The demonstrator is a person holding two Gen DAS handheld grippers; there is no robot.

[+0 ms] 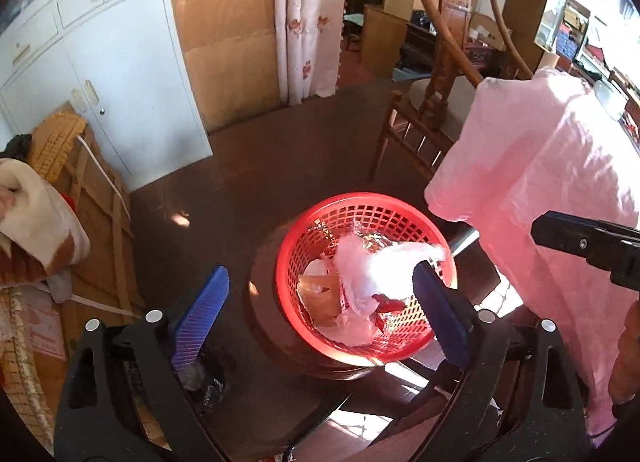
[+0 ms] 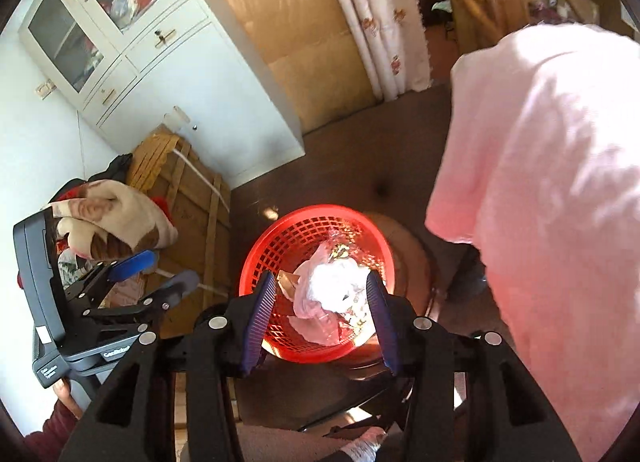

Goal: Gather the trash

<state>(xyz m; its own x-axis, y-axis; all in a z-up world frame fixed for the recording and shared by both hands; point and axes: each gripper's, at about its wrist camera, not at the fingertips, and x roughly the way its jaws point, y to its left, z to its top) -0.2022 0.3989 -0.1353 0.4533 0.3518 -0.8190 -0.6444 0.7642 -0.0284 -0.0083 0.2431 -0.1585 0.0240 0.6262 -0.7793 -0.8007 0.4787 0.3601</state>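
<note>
Trash lay in red plastic basket, lattice-walled, round, on dark counter: crumpled white tissue, thin film, tan wrapper scraps. Judged light, soft, compressible, film likely slippery; best pinched at bunched fold. Left tongs stood wide apart, nothing between blue ribbed pads. Right tongs stood parted above basket, nothing gripped. Pink cloth hung just beside basket.

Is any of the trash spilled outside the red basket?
None that I can see. The pink and white wrappers sit piled inside the red basket. Only odd thing: a pink cloth hangs right beside it, near its rim.
</note>
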